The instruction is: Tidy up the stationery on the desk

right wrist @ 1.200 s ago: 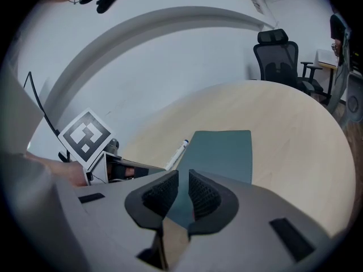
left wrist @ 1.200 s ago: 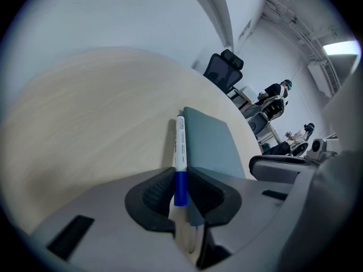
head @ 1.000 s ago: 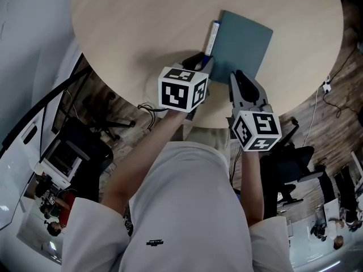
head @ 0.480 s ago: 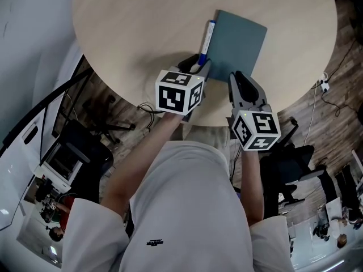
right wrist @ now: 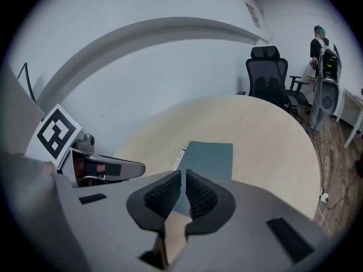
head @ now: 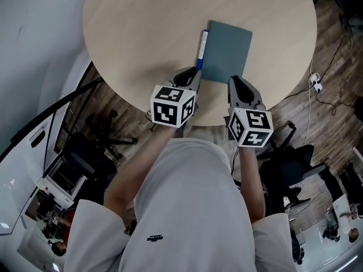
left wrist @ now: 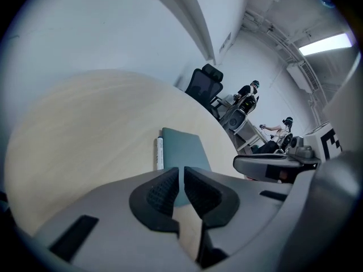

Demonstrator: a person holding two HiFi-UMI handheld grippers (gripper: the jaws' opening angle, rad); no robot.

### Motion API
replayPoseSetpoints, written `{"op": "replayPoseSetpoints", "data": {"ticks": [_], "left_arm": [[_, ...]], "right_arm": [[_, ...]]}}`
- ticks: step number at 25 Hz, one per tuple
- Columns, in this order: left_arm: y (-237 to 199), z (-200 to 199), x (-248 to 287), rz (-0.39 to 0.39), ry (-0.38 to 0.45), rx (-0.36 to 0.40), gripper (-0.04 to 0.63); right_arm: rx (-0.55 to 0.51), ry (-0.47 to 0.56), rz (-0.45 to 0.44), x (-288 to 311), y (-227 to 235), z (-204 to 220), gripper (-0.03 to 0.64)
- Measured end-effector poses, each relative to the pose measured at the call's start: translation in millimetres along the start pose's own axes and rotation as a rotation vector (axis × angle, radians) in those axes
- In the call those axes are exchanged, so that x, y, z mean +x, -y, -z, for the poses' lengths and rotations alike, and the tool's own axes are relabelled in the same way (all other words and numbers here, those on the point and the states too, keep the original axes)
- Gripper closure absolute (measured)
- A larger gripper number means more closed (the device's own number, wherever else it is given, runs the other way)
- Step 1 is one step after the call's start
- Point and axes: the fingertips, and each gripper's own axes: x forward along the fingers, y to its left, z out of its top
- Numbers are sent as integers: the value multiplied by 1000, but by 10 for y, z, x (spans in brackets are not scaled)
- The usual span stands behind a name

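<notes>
Stationery check: finding a teal notebook lying flat and closed on the round wooden desk, toward its near edge, with a blue-and-white pen stretching along its left long edge, just beside it and parallel. Hovering the left gripper at the pen's near end, jaws standing all but together with only a thin slit between the ribbed pads, gripping nothing. Holding the right gripper at the notebook's near right corner, jaws drawn equally close, clasping nothing either. Pointing both grippers across the desk, side by side and a little apart. Catching a black office chair beyond the far rim.
</notes>
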Motion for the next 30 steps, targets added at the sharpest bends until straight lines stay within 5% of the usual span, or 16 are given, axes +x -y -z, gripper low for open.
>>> {"op": "replayPoseSetpoints", "data": {"ticks": [8,19,24,30], "left_arm": [[384,-255,-708,79,76,173,572],[813,-718,-1954,162,301,388,575],[990,-769,-2263,194,369,425,575],[1160,-566,-2196,202,349,424,575]], "right_arm": [[-58,144,81,-580,-416,-339,566],[-73,371,142,-1379,-1136,-787,571],[-98,431,151,-1707,-1354,-802,573],[-75,421,164,-1831,-1359,-580,575]]}}
